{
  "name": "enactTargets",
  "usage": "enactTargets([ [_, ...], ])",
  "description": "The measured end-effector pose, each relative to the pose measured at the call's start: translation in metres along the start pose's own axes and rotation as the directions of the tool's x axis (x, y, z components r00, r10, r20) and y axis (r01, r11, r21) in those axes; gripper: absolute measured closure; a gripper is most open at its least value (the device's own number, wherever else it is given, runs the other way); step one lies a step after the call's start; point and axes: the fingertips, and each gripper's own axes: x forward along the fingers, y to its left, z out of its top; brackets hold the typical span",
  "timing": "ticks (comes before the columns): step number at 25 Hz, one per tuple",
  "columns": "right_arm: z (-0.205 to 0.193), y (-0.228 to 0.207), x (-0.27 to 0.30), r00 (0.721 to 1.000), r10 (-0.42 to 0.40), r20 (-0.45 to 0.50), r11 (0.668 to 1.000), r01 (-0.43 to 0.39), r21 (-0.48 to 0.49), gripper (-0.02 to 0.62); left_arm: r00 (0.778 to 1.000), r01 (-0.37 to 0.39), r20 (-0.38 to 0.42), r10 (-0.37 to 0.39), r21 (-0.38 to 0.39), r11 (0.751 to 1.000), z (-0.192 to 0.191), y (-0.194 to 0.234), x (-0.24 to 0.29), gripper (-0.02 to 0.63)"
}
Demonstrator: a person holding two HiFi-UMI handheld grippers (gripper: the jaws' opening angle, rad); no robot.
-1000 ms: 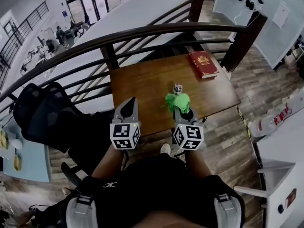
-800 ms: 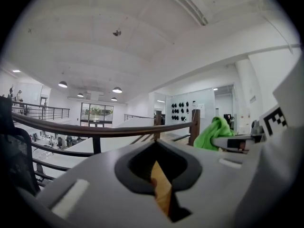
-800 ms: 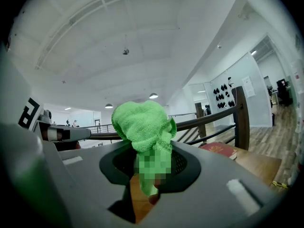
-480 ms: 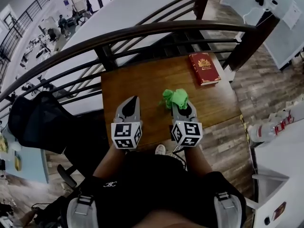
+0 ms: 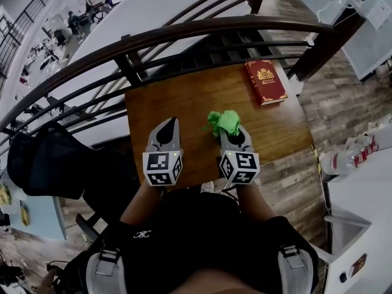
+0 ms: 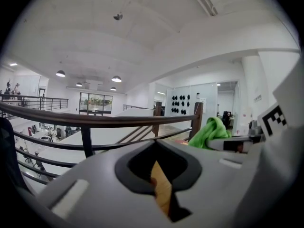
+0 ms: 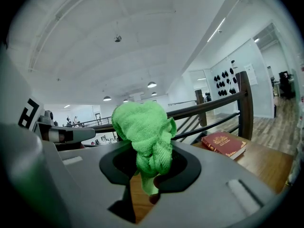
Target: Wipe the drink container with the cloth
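My right gripper point(image 5: 228, 129) is shut on a bunched green cloth point(image 5: 224, 121), which sticks up out of the jaws in the right gripper view point(image 7: 144, 136). It hangs above the brown wooden table point(image 5: 177, 100). My left gripper point(image 5: 172, 122) is level with it on the left, jaws together and nothing between them point(image 6: 157, 144). From the left gripper view the green cloth point(image 6: 212, 129) shows at the right. The drink container is not visible in any view now; the cloth covers the spot where it stood.
A red book point(image 5: 265, 81) lies at the table's far right corner, also in the right gripper view point(image 7: 223, 144). A dark curved railing point(image 5: 184, 34) runs behind the table. A black chair point(image 5: 46, 164) stands to the left. A wood floor lies to the right.
A small drink container showed just beyond the cloth a second ago; it is now out of sight behind the cloth. Both grippers have held their places side by side.
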Motion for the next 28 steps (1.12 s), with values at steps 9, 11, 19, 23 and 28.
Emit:
enactTargets([
  [9, -0.036, 0.013, 0.019, 0.995, -0.071, -0.063, 0.997, 0.073, 0.025, 0.499, 0.997, 0.063, -0.033, -0.063, -0.005, 0.998, -0.005, 0.014, 0.007, 0.555],
  [11, -0.047, 0.012, 0.023, 0.992, -0.094, -0.083, 0.995, 0.097, 0.032, 0.499, 0.997, 0.073, -0.036, -0.073, -0.007, 0.997, -0.006, 0.017, 0.010, 0.555],
  [19, -0.098, 0.007, 0.035, 0.964, -0.181, -0.193, 0.977, 0.199, 0.078, 0.499, 0.988, 0.136, -0.068, -0.136, -0.008, 0.991, -0.018, 0.025, 0.018, 0.555],
  [23, -0.125, 0.010, 0.045, 0.940, -0.233, -0.248, 0.962, 0.260, 0.083, 0.499, 0.983, 0.163, -0.085, -0.163, -0.011, 0.987, -0.028, 0.033, 0.024, 0.555],
  [28, -0.154, 0.010, 0.057, 0.898, -0.297, -0.325, 0.940, 0.335, 0.068, 0.499, 0.974, 0.194, -0.112, -0.196, -0.029, 0.981, -0.036, 0.041, 0.032, 0.555],
])
